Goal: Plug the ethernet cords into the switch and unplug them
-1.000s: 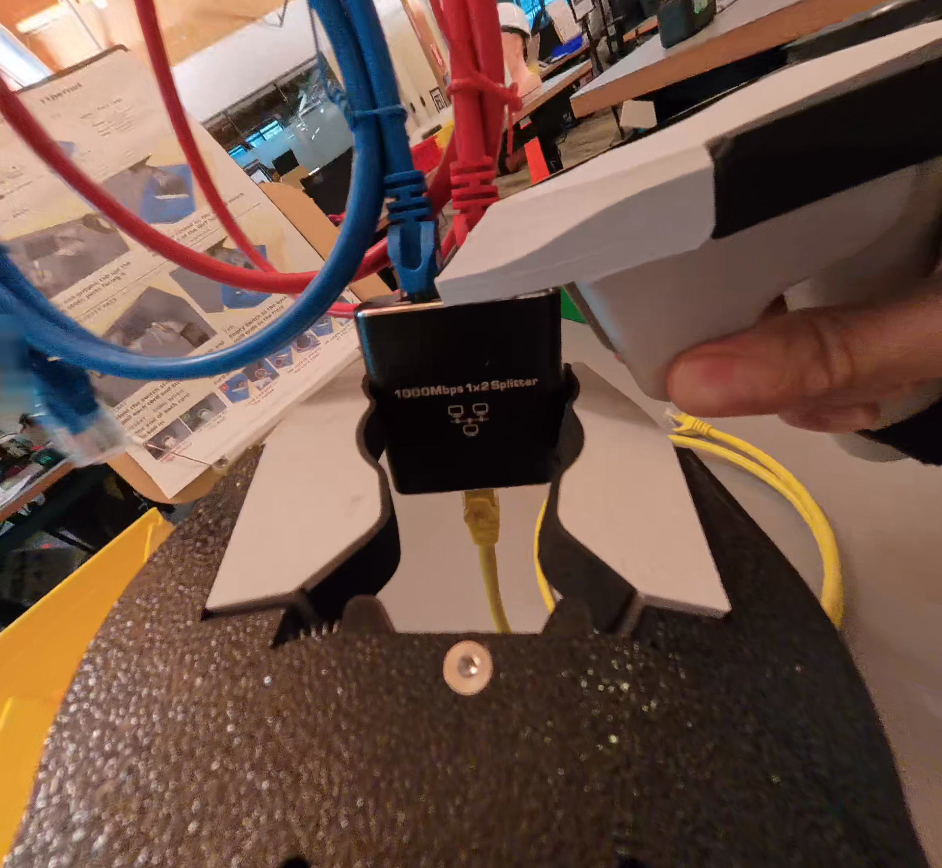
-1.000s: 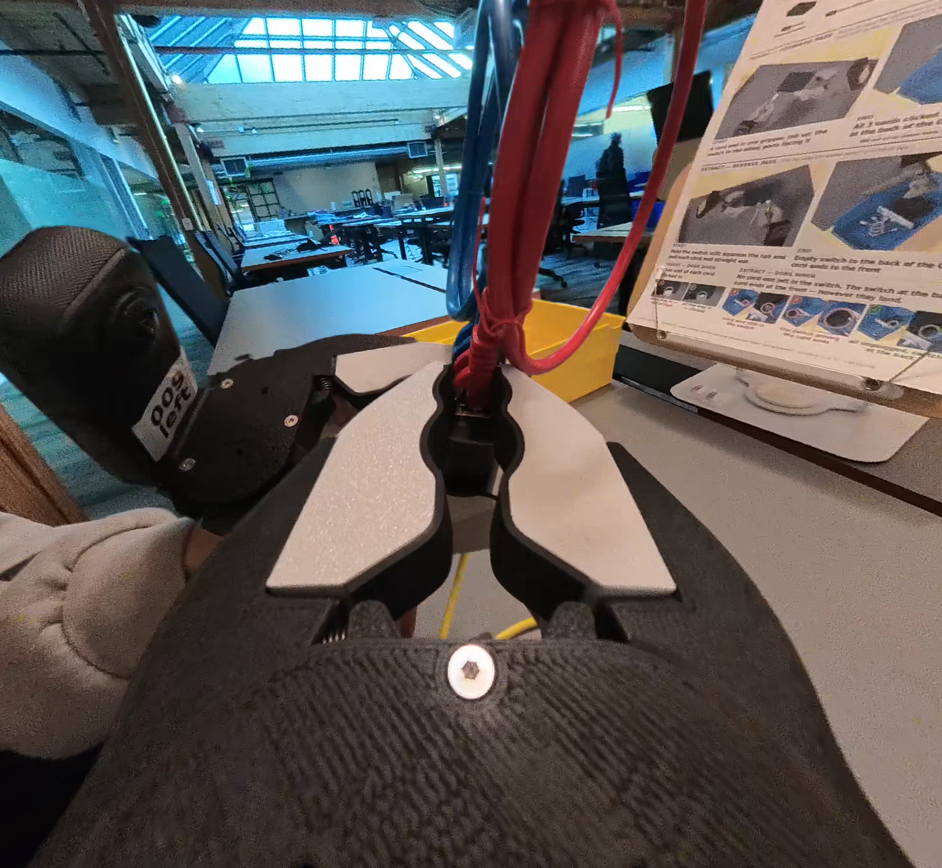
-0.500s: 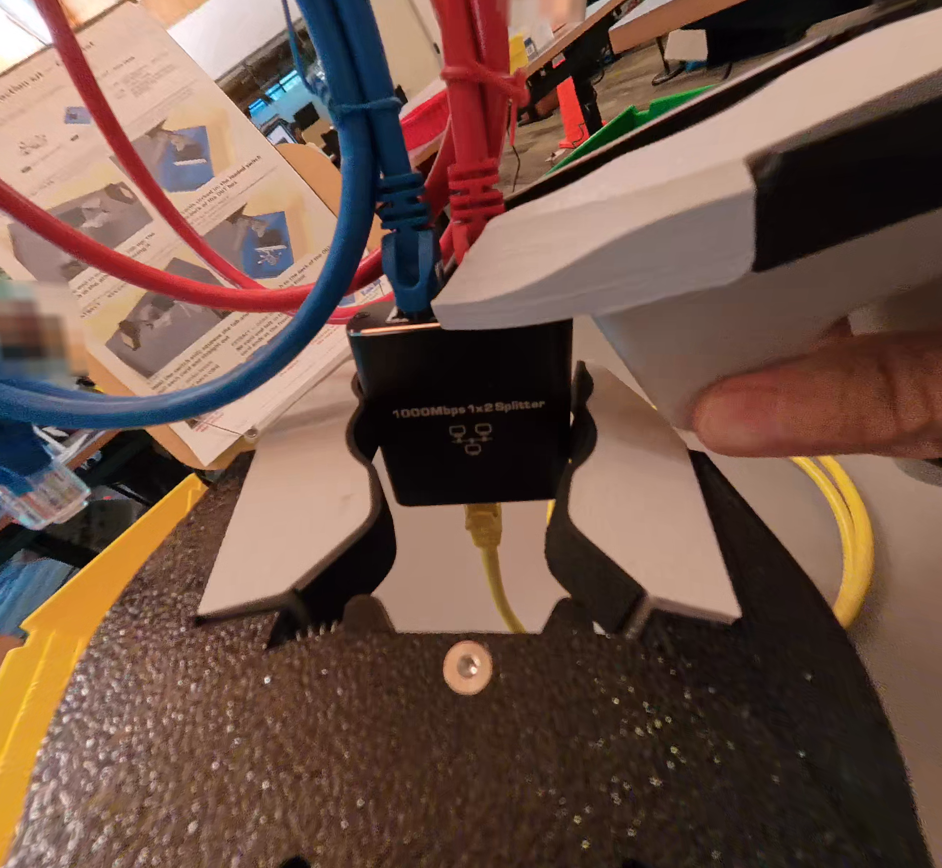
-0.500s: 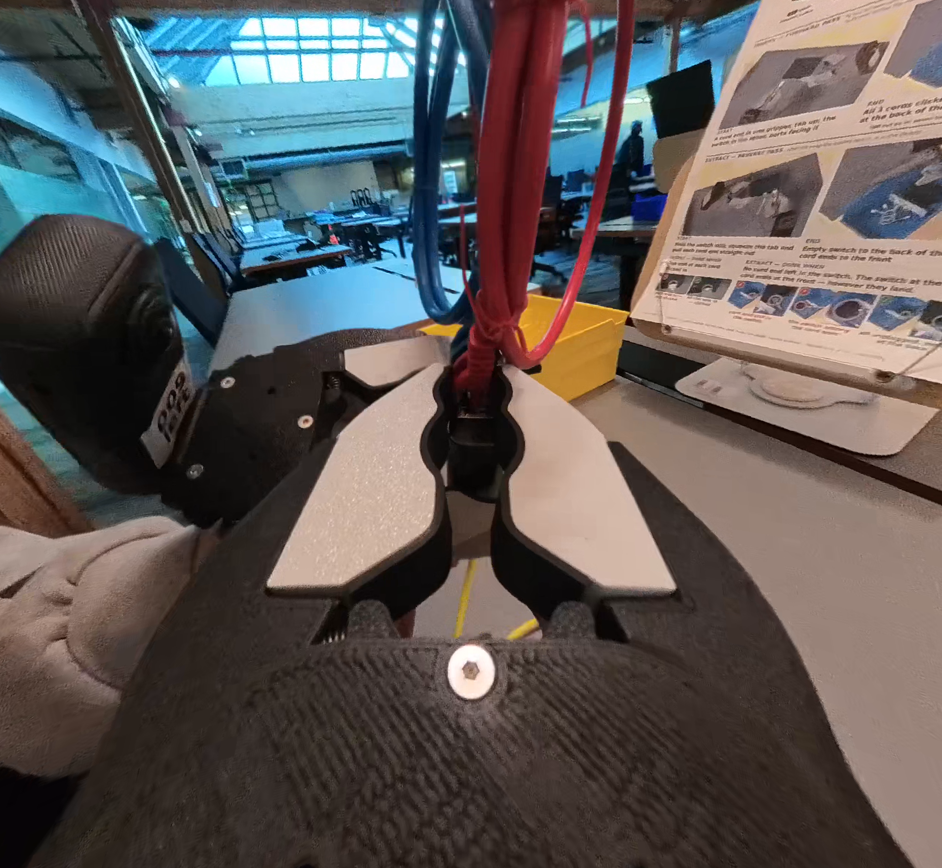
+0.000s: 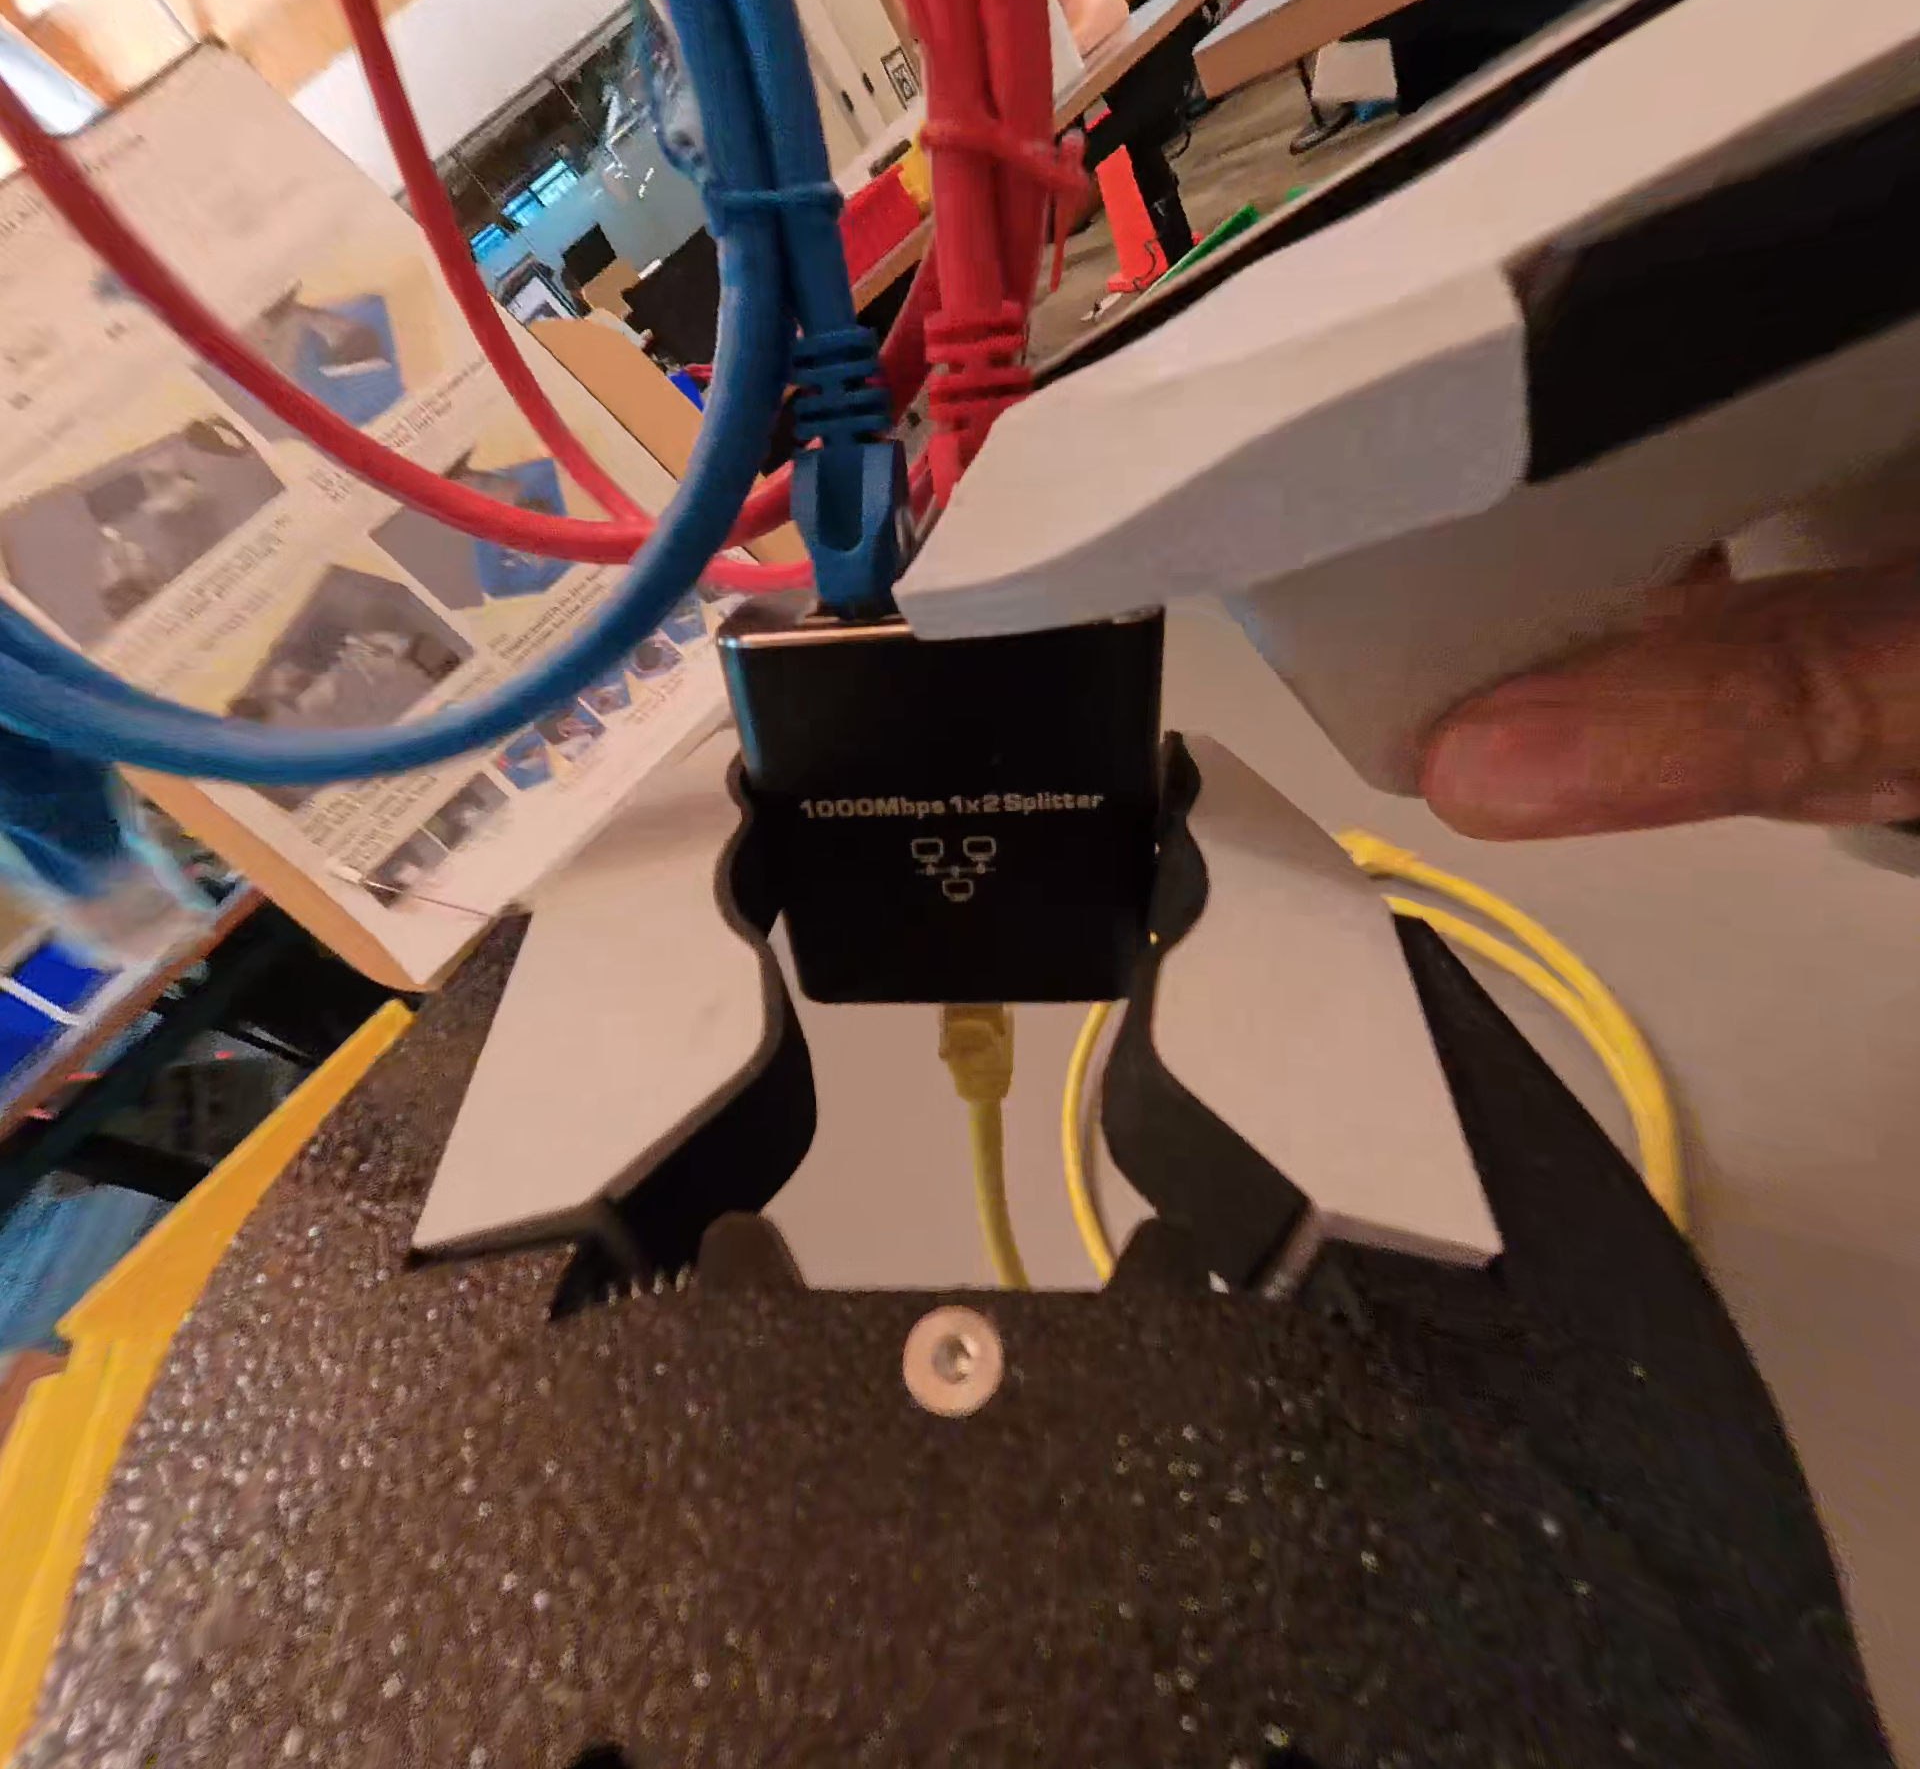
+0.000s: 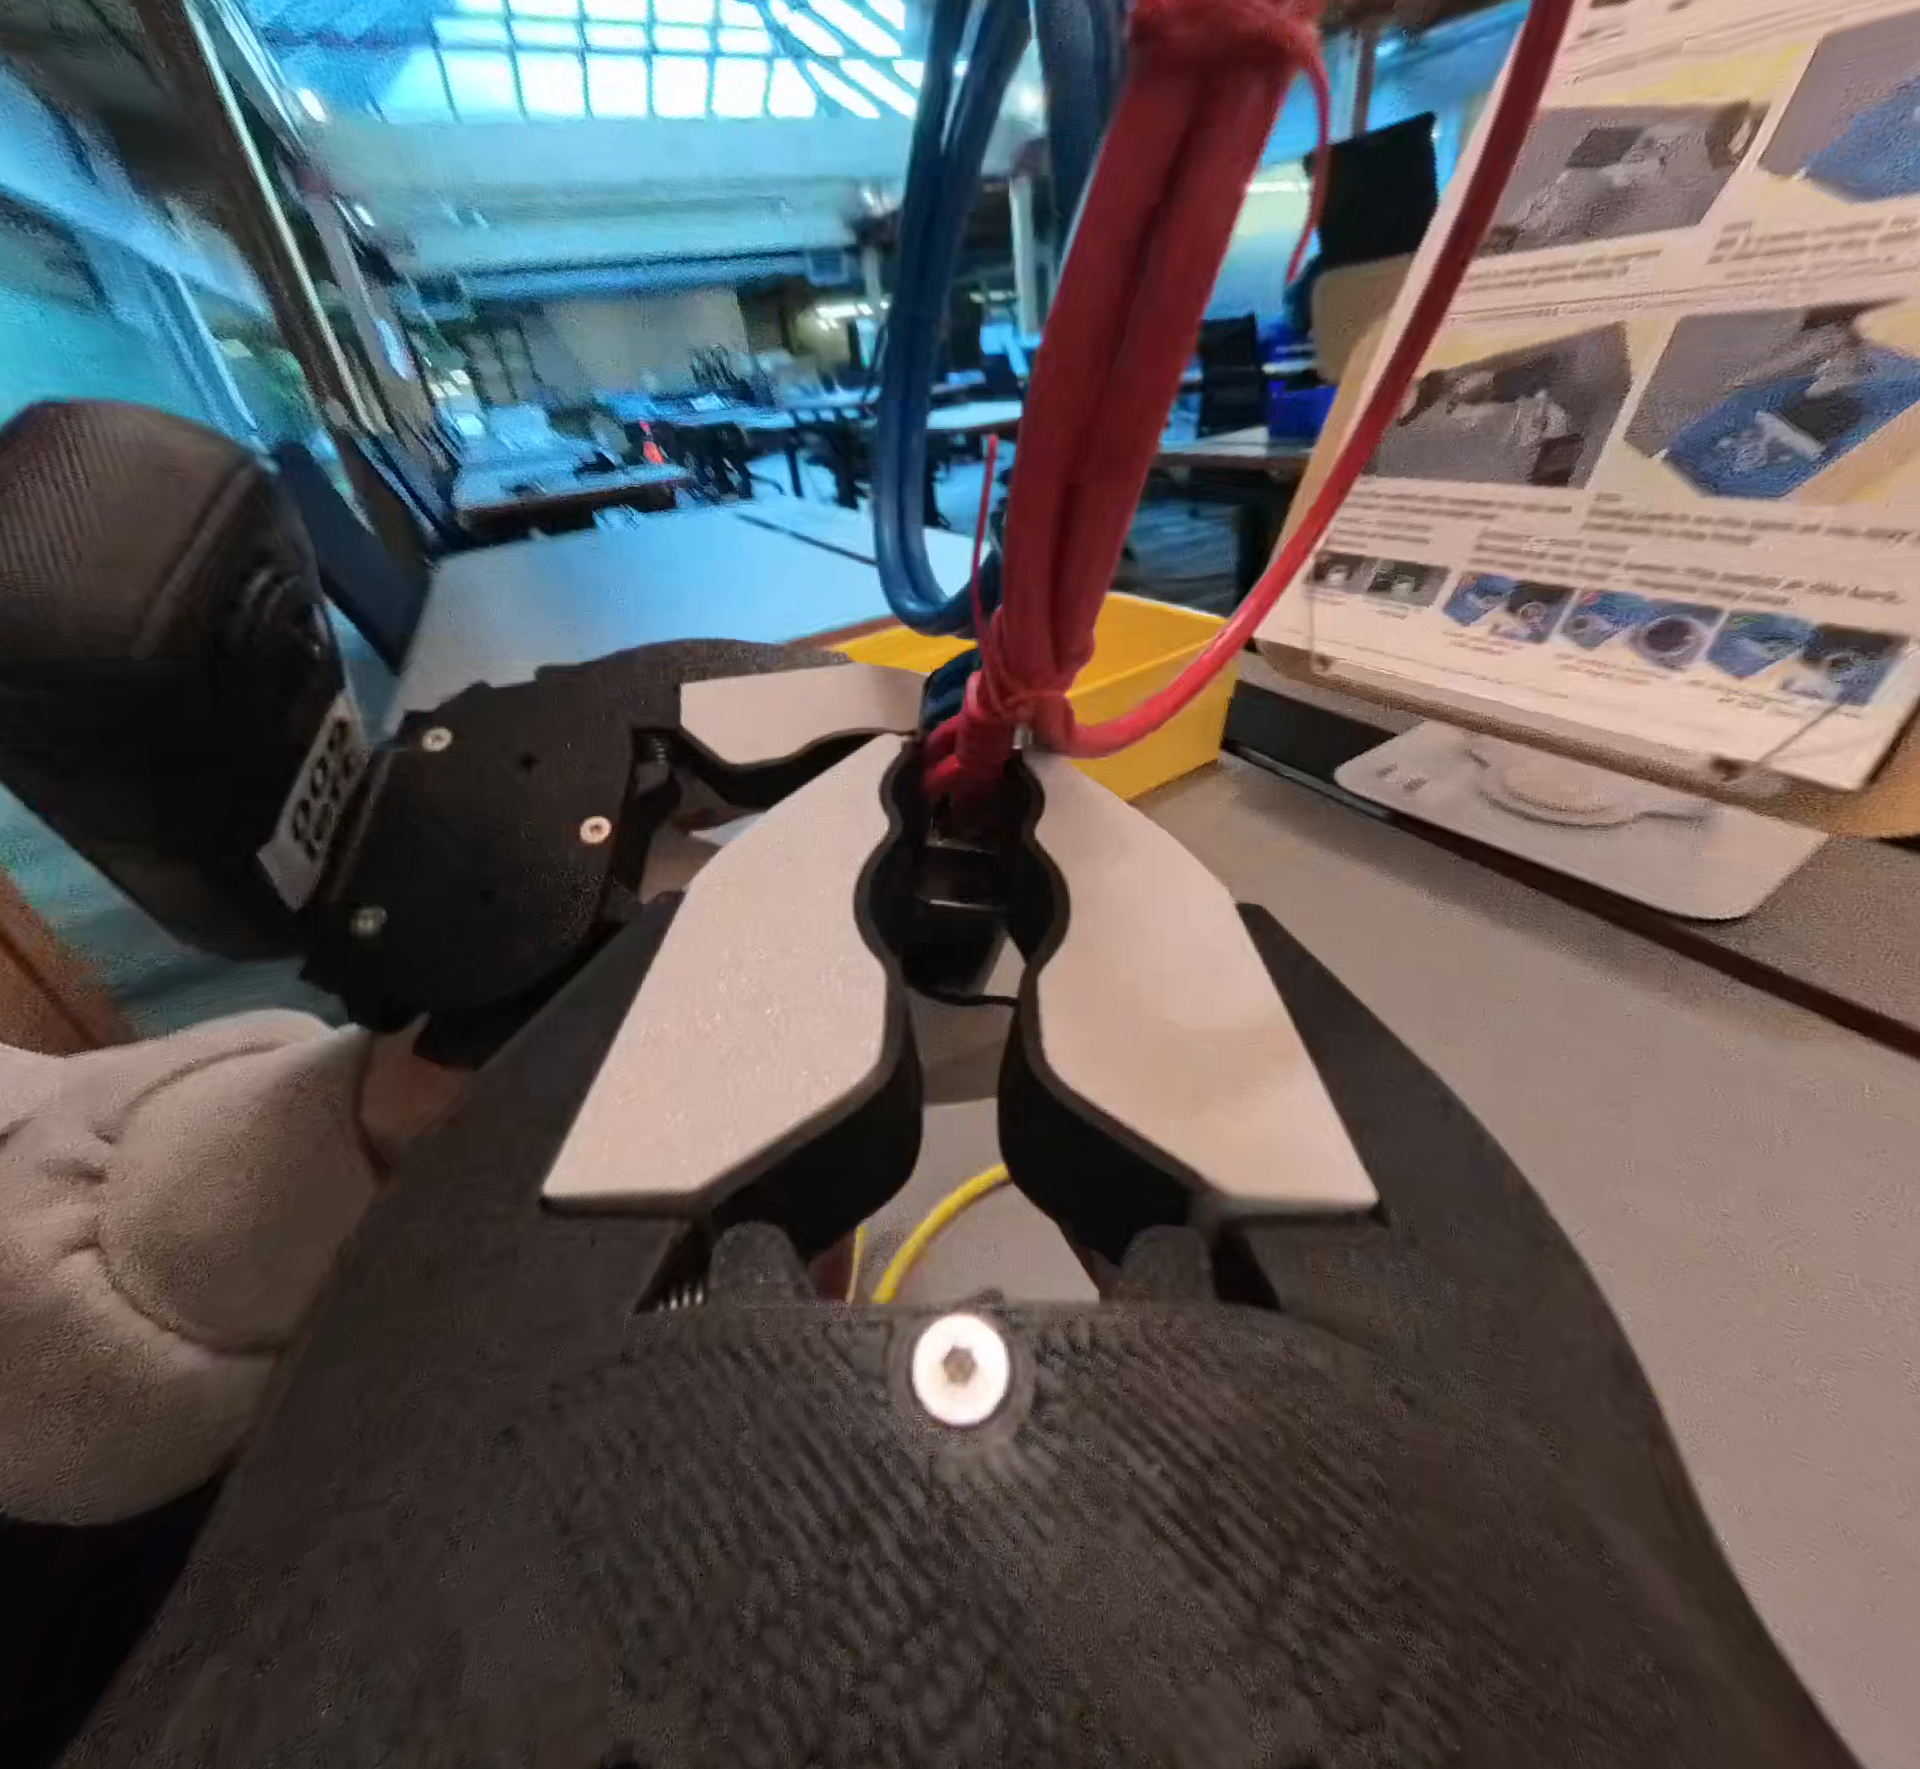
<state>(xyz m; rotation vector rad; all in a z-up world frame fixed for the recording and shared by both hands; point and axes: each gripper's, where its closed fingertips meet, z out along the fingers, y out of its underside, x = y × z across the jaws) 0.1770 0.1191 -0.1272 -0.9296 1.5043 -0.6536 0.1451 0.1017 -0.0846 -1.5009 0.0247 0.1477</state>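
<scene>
In the left wrist view my left gripper (image 5: pixel 951 784) is shut on the black switch (image 5: pixel 951 846) and holds it upright above the table. A blue cord's plug (image 5: pixel 847 514) sits in its top left port. A yellow cord's plug (image 5: pixel 977 1059) sits in its bottom port. The red cord's plug (image 5: pixel 971 389) runs down behind a finger of the right gripper (image 5: pixel 1195 472), so its seat in the port is hidden. In the right wrist view my right gripper (image 6: pixel 966 763) is shut on the red cord's plug (image 6: pixel 961 774), just above the switch (image 6: pixel 951 898).
An instruction sheet on a stand (image 6: pixel 1662 369) is close behind the cords. A yellow bin (image 6: pixel 1153 680) sits beside it on the grey table (image 6: pixel 1558 1096). Blue loops (image 5: pixel 665 493) and red loops (image 5: pixel 436 265) hang overhead. The yellow cord (image 5: pixel 1558 1013) coils on the table. My hands' fingertips stand some 5 cm from each other.
Both grippers keep their grips. The two grippers and the switch have shifted and tilted slightly together, and the hanging blue and red loops have swung.
</scene>
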